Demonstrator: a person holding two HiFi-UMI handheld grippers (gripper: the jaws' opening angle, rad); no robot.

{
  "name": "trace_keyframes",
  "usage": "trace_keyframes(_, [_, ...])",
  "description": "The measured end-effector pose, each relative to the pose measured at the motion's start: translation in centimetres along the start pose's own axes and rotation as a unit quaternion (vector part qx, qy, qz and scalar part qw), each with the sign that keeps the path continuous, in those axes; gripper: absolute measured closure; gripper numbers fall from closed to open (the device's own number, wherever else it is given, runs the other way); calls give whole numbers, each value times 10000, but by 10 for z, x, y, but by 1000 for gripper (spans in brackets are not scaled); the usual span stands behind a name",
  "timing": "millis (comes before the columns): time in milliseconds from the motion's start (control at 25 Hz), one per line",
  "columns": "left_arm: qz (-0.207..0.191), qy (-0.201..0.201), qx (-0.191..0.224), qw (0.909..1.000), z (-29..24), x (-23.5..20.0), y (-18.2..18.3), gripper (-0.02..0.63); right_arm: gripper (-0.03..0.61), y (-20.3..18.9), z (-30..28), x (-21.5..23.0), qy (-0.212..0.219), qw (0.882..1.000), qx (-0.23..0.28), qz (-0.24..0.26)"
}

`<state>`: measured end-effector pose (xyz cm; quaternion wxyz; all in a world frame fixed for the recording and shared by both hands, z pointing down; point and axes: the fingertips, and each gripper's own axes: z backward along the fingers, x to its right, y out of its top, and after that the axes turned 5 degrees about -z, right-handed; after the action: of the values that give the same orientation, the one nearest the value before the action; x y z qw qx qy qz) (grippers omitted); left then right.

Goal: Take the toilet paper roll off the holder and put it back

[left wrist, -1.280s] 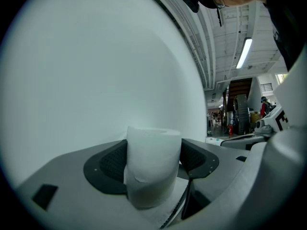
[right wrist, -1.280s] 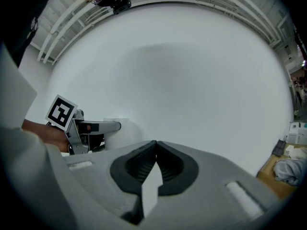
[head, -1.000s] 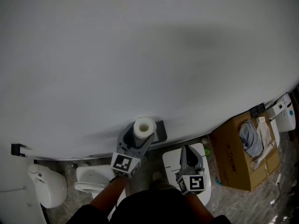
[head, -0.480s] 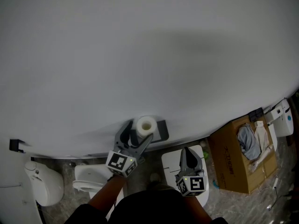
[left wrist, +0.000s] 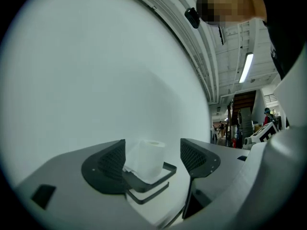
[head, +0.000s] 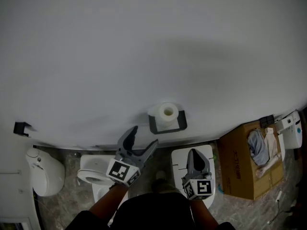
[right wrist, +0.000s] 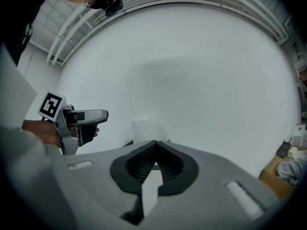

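Observation:
The white toilet paper roll (head: 167,112) stands upright on the dark holder (head: 168,124) fixed to the white wall. My left gripper (head: 145,135) hangs below and left of it, a short way off. Its jaws stand wide and are closing a little, with nothing between them. In the left gripper view the roll (left wrist: 147,159) on its holder (left wrist: 153,182) shows beyond the gap between the jaws. My right gripper (head: 193,152) is shut and empty, lower right of the holder. The right gripper view shows the roll (right wrist: 146,130) ahead of the shut gripper (right wrist: 154,147).
A white toilet (head: 93,176) sits below the left gripper, with another white fixture (head: 45,174) further left. A white stool (head: 178,159) lies under the right gripper. An open cardboard box (head: 242,164) holding cloths stands at the right. A small black bracket (head: 20,127) sticks out of the wall.
My left gripper, which had its jaws around the roll, has drawn back down and away from it. The roll stays on the holder. The right gripper has barely moved.

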<state>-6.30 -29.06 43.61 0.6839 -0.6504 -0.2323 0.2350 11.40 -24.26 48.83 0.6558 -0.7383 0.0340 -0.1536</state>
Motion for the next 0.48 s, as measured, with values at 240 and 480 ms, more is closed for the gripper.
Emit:
trace_keyframes(240, [235,270,-72,9993,110,22,-8,473,580,-11,47,-66,335,9993,-88,114])
trace_keyframes(480, [490,538,-275,9970,210,55,-30,594,580,-34,115,-128,572,9975,-314,253])
